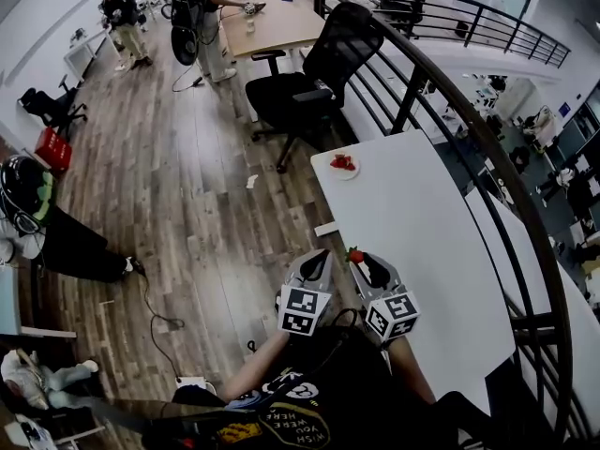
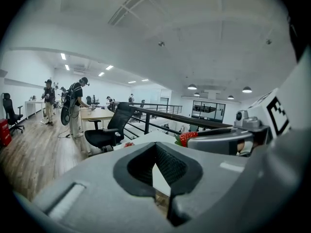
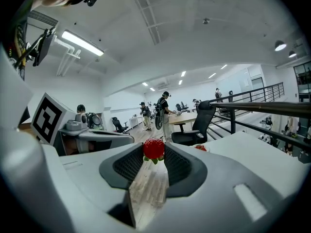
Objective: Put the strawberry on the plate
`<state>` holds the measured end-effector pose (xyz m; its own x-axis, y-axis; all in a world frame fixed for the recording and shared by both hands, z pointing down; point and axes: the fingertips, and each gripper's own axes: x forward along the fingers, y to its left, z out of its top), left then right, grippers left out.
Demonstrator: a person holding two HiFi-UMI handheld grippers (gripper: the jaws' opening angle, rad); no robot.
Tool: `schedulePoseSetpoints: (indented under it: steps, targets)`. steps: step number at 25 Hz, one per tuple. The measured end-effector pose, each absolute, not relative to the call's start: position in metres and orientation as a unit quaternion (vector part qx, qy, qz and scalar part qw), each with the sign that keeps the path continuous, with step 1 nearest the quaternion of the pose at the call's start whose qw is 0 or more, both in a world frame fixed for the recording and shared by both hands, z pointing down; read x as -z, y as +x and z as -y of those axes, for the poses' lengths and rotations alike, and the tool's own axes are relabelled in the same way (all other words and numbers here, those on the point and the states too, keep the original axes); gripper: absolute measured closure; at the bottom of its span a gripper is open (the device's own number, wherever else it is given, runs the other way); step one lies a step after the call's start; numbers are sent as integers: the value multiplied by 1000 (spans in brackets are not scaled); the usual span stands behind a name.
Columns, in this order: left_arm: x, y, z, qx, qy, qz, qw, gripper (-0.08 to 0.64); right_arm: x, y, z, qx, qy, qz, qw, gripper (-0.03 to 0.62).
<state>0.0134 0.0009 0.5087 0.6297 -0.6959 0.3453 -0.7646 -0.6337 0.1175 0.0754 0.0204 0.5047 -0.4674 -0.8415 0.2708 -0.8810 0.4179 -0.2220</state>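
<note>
My right gripper (image 1: pixel 362 259) is shut on a red strawberry (image 1: pixel 354 254) and holds it in the air by the near left edge of the white table (image 1: pixel 422 242). In the right gripper view the strawberry (image 3: pixel 154 149) sits pinched at the fingertips, green leaves pointing down. It also shows in the left gripper view, where the strawberry (image 2: pixel 187 138) pokes out of the other gripper. A small white plate (image 1: pixel 353 173) lies at the table's far left corner with red strawberries on it. My left gripper (image 1: pixel 316 263) hovers beside the right one, off the table's edge, shut and empty.
A black office chair (image 1: pixel 314 82) stands just beyond the plate's end of the table. A dark metal railing (image 1: pixel 450 92) curves along the table's right side. Wood floor lies to the left. People stand at a wooden desk (image 1: pixel 281 22) far back.
</note>
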Motion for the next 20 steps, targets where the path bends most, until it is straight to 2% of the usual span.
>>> schedulePoseSetpoints:
  steps: [13, 20]
  targets:
    - [-515, 2, 63, -137, 884, 424, 140, 555, -512, 69, 41, -182, 503, 843, 61, 456]
    - [-498, 31, 96, -136, 886, 426, 120, 555, -500, 93, 73, -171, 498, 849, 51, 456]
